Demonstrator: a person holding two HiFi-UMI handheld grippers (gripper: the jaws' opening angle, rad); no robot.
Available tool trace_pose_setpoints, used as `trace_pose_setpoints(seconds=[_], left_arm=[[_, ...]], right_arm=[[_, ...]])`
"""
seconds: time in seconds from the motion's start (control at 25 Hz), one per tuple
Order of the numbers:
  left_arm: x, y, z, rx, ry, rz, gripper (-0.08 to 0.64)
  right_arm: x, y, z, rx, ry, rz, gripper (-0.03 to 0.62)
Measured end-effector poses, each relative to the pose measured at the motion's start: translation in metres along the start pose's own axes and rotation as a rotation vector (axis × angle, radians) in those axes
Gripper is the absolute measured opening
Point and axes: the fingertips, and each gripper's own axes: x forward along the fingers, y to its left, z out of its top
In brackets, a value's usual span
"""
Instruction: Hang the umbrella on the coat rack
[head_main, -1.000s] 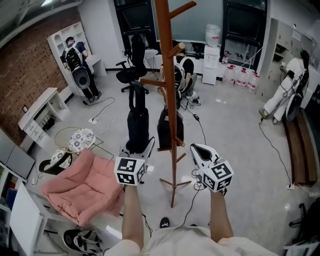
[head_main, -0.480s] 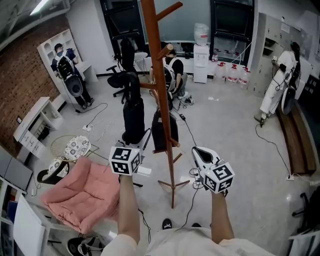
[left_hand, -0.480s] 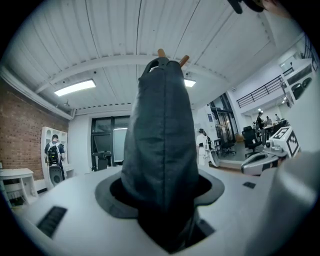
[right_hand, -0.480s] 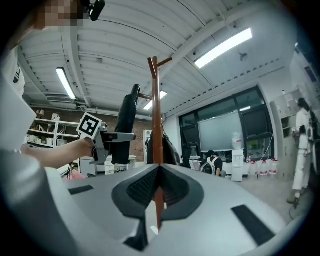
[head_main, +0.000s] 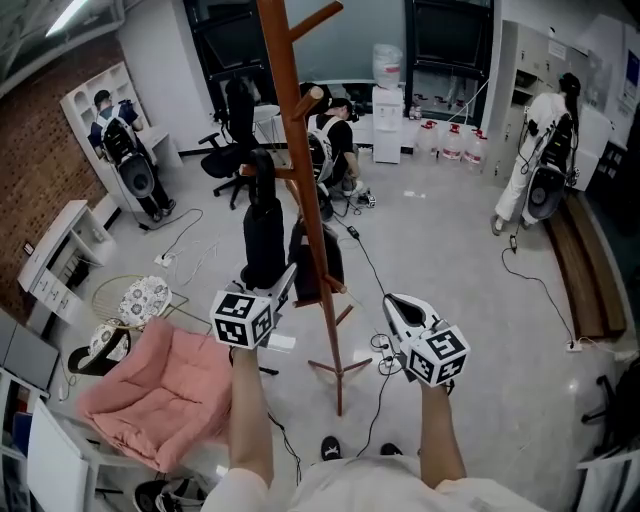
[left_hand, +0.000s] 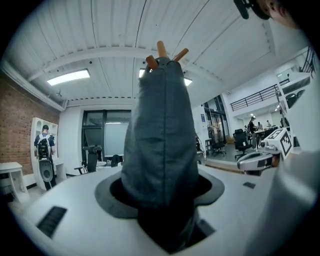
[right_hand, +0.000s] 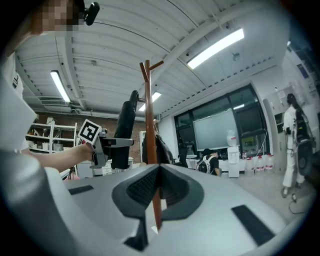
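A black folded umbrella (head_main: 263, 235) stands upright, and my left gripper (head_main: 280, 290) is shut on its lower part. In the left gripper view its dark grey fabric (left_hand: 160, 145) fills the jaws (left_hand: 162, 200), with the rack's top pegs (left_hand: 161, 49) showing just behind its tip. The wooden coat rack (head_main: 298, 180) stands right of the umbrella, close to it. A black bag (head_main: 308, 262) hangs on the rack. My right gripper (head_main: 395, 305) is shut and holds nothing, to the right of the pole. In the right gripper view (right_hand: 159, 170) the rack pole (right_hand: 148, 115) stands straight ahead, the umbrella (right_hand: 125, 130) left of it.
The rack's spread feet (head_main: 338, 368) and floor cables (head_main: 375, 350) lie just ahead of me. A pink cushioned seat (head_main: 160, 385) is at lower left. A person sits behind the rack (head_main: 330, 150); others stand at far left (head_main: 120, 150) and far right (head_main: 540, 170). An office chair (head_main: 225, 150) stands behind.
My left gripper has carried the umbrella forward, nearer to the rack pole. The head view has swung, so the rack now sits further left. The right gripper has sunk a little.
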Motion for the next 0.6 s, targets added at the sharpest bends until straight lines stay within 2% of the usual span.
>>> trace_pose_setpoints(seconds=[0.6], left_arm=[[0.011, -0.018, -0.022, -0.005, 0.062, -0.072, 0.273]], right_arm=[[0.004, 0.007, -0.005, 0.024, 0.008, 0.017, 0.003]])
